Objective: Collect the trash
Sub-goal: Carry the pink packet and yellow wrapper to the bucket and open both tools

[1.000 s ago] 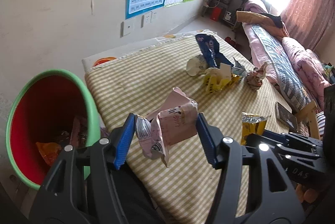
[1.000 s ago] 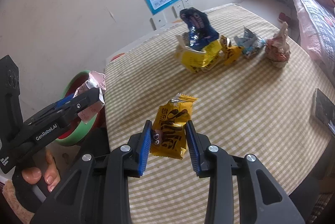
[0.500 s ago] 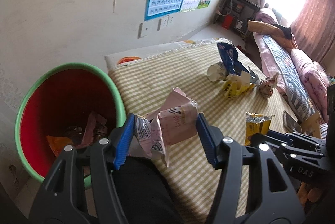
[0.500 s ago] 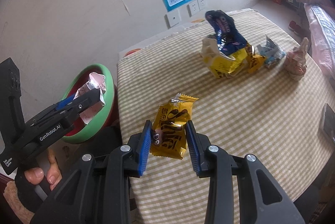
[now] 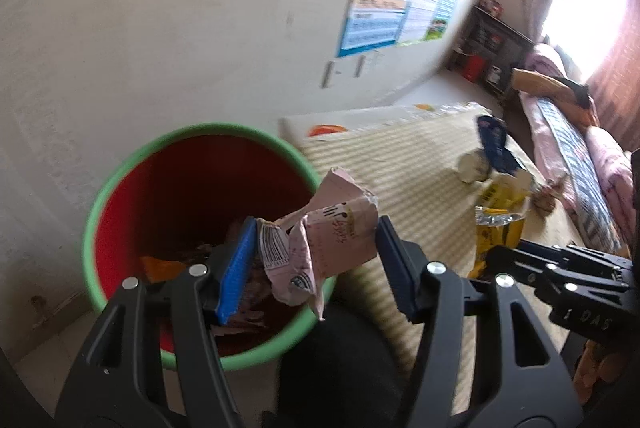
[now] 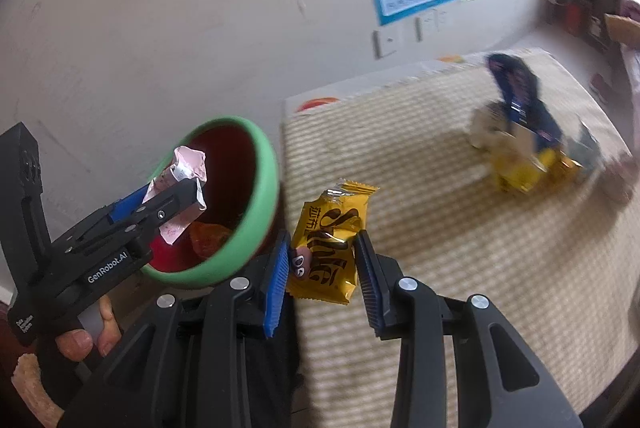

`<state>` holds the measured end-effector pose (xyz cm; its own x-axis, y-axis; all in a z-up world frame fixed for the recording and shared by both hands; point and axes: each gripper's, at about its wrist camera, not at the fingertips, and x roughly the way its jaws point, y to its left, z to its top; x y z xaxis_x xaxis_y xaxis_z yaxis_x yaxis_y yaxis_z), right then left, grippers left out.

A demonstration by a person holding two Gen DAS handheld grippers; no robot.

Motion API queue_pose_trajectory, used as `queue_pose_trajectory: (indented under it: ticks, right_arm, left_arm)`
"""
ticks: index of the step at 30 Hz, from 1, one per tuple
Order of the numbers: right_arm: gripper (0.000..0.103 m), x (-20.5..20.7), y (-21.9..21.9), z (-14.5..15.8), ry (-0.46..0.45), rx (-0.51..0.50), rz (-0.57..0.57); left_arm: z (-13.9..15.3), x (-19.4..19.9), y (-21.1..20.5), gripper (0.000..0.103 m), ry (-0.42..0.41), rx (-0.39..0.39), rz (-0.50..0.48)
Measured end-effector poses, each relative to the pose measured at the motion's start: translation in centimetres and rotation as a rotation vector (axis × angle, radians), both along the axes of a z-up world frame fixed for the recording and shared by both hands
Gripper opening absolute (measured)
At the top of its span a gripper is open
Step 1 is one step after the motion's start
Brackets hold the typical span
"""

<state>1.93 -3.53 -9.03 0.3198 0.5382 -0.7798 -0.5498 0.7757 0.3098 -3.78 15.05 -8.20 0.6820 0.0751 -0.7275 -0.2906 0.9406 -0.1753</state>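
My left gripper (image 5: 314,260) is shut on a crumpled pink wrapper (image 5: 324,244) and holds it over the near right rim of a red bin with a green rim (image 5: 120,187); several wrappers lie inside the bin. In the right wrist view the left gripper (image 6: 160,203) with the pink wrapper (image 6: 184,167) is above the bin (image 6: 264,163). My right gripper (image 6: 322,272) is shut on a yellow snack packet (image 6: 328,248), above the table's left edge beside the bin. The packet also shows in the left wrist view (image 5: 498,234).
A checked tablecloth covers the table (image 6: 460,228). A pile of trash with a blue bag (image 6: 520,99) and yellow wrappers (image 6: 528,167) lies at its far side. A wall with posters (image 5: 400,7) is behind. A bed (image 5: 568,147) stands to the right.
Both grippers have swung left toward the bin. The pink wrapper is now over the bin's opening; the yellow packet has come to the table's left edge. Both grips are unchanged.
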Motion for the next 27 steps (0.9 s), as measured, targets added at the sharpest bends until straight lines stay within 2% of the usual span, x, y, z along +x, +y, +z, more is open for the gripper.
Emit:
queue_pose_trajectory:
  ticks: [14, 27]
  right_arm:
    - [0.034, -0.2, 10.8, 1.4, -0.033, 0.019, 0.185]
    - [0.034, -0.4, 14.8, 1.6, -0.035, 0.012, 0.239]
  left_arm:
    - [-1.2, -3.8, 8.8, 0.057, 0.041, 0.016, 0.212]
    - [-1.5, -3.6, 10.1, 0.057, 0.045, 0.011, 0.231]
